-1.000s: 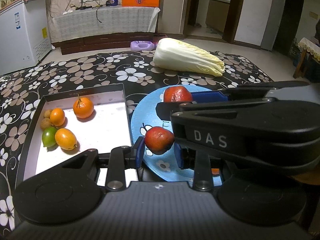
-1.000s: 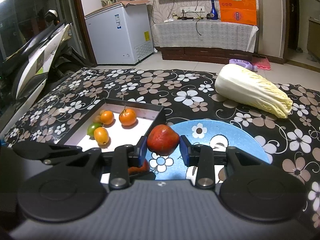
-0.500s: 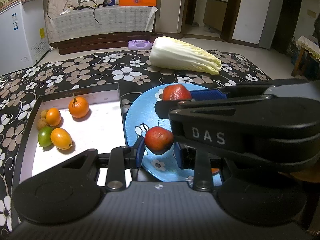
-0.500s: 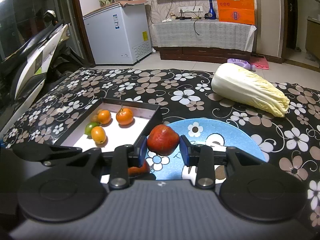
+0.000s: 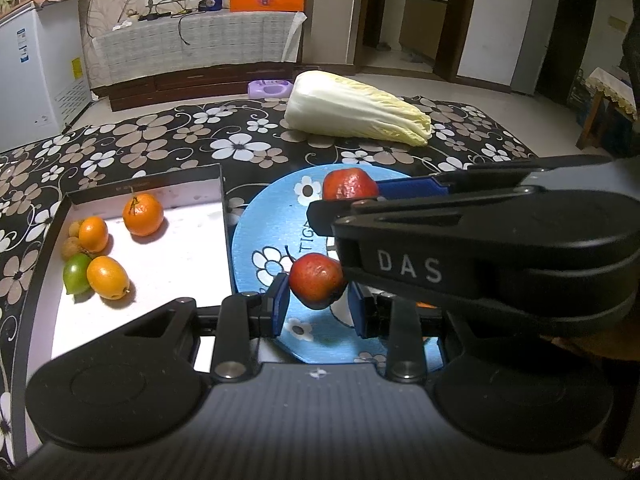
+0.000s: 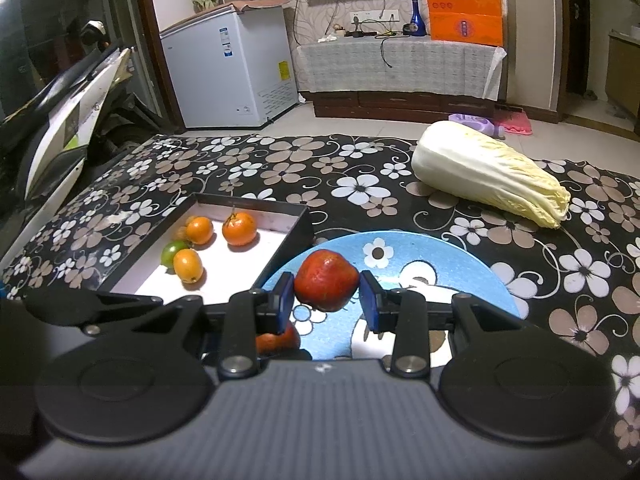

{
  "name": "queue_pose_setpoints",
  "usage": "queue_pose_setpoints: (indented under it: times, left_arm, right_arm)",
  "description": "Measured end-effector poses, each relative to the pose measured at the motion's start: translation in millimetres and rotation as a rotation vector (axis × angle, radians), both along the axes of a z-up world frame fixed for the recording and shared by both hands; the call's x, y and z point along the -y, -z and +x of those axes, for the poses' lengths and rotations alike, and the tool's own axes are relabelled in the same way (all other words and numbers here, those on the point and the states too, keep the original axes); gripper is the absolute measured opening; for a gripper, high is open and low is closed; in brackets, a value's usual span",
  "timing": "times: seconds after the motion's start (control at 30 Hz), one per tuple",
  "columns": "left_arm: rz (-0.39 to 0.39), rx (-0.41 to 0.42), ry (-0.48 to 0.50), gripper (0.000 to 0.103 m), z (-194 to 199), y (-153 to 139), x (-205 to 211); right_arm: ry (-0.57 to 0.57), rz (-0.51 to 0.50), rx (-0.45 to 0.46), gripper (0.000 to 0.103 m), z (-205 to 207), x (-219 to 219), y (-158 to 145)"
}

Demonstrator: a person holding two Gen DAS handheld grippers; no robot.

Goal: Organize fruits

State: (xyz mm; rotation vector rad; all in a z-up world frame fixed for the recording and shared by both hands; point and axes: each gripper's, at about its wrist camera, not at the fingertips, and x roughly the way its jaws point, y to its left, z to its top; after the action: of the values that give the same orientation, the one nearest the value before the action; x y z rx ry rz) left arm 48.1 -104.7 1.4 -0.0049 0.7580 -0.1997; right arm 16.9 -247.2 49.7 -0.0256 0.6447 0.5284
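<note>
My left gripper (image 5: 318, 300) is shut on a red fruit (image 5: 316, 280) and holds it above the near part of the blue plate (image 5: 256, 236). My right gripper (image 6: 326, 294) is shut on a second red fruit (image 6: 326, 280) above the same plate (image 6: 440, 268); it crosses the left wrist view with its fruit (image 5: 350, 184). The black tray (image 5: 140, 184) left of the plate holds oranges (image 5: 143, 215), a green fruit (image 5: 75, 274) and small brown fruits (image 5: 70, 248). The left gripper's fruit (image 6: 276, 338) shows below the right fingers.
A napa cabbage (image 5: 356, 110) lies on the flowered cloth (image 5: 160, 140) beyond the plate. A white chest freezer (image 6: 232, 72) and a TV cabinet (image 6: 400, 64) stand past the table. A scooter (image 6: 60, 120) is at the left.
Both grippers, each still holding its red fruit, have drawn back and up a little, so the tray and plate sit slightly farther off.
</note>
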Motion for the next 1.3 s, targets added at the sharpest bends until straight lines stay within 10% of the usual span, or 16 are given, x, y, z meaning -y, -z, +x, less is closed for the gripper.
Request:
queue_pose_setpoints:
  times: [1.3]
  left_arm:
    - [-0.005,0.001,0.039,0.037,13,10,33]
  right_arm:
    - [0.050,0.009,0.011,0.038,-5,29,-3]
